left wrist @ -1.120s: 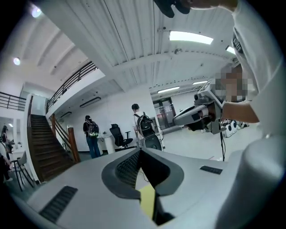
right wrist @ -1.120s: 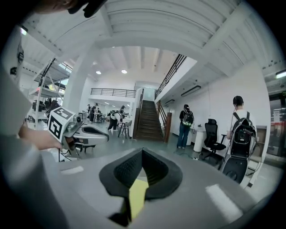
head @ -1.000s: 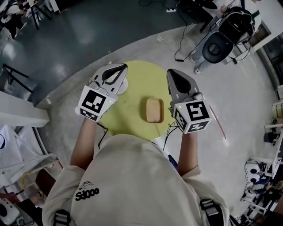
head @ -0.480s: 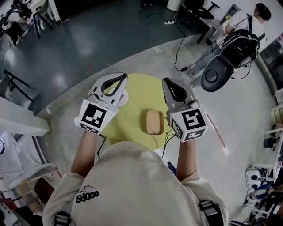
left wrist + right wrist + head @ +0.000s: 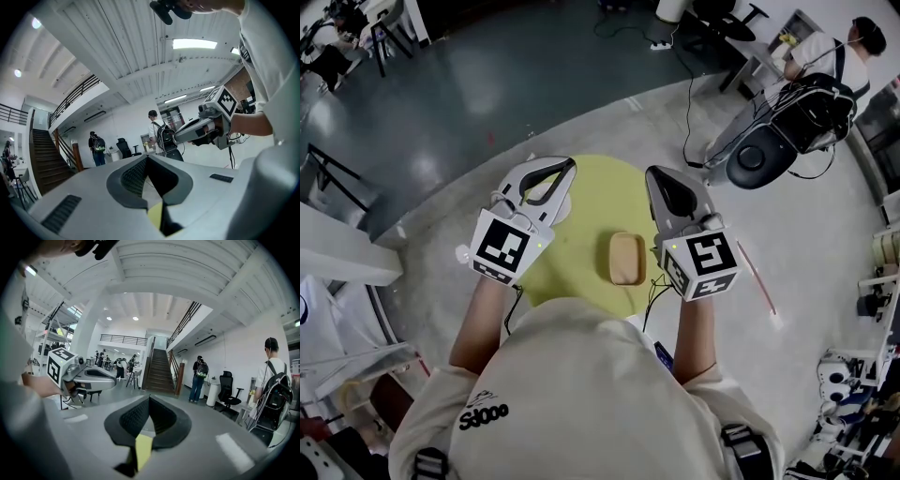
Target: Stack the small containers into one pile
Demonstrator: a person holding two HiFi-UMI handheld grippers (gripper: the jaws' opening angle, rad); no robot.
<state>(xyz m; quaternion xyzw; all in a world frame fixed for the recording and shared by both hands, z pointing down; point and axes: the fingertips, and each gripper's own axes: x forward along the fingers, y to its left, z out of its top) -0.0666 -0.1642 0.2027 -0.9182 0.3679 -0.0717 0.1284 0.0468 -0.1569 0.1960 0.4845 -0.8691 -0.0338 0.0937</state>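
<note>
Two grippers are held level over a round yellow surface (image 5: 602, 187). The fingers of the left gripper (image 5: 570, 164) and of the right gripper (image 5: 652, 172) are pressed together with nothing between them. A tan container (image 5: 627, 258) is seen on the surface between them. Farther off, a white object (image 5: 562, 202) is partly hidden under the left gripper.

A round yellow table (image 5: 602, 199) stands on grey floor (image 5: 487, 103); a black office chair (image 5: 759, 163) sits well apart from it.
</note>
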